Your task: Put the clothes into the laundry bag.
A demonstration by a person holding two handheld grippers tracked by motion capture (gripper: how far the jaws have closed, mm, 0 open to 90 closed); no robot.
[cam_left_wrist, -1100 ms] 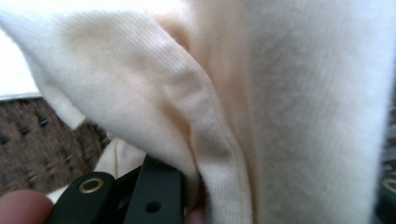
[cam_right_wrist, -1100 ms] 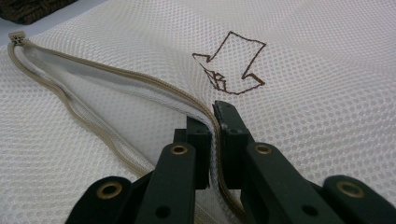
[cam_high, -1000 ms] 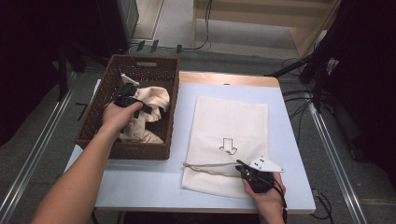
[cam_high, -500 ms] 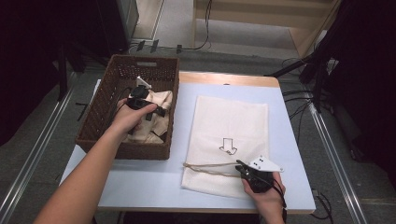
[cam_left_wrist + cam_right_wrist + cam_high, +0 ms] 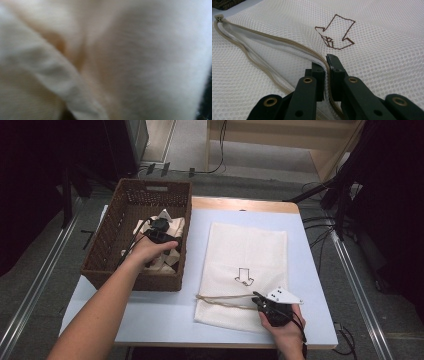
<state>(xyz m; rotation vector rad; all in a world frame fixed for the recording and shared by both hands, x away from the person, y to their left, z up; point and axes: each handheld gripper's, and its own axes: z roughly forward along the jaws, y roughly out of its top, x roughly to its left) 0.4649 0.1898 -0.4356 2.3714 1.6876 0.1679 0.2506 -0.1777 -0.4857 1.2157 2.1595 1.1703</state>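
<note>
The white mesh laundry bag lies flat on the right half of the pale blue worktop, its near edge close to the worktop's near edge; bare surface lies to its left. It bears a brown arrow and a beige zipper gaping open. The right gripper is clenched on the zipper's edge. In the brown wicker basket at far left, the left gripper, its jaws just opened, points down into crumpled cream cloth.

high view: above near table edge, facing forward-down, whole table | left gripper view: pressed against cream cloth, blurred | right gripper view: low over mesh bag; shares arrow mark with high view
</note>
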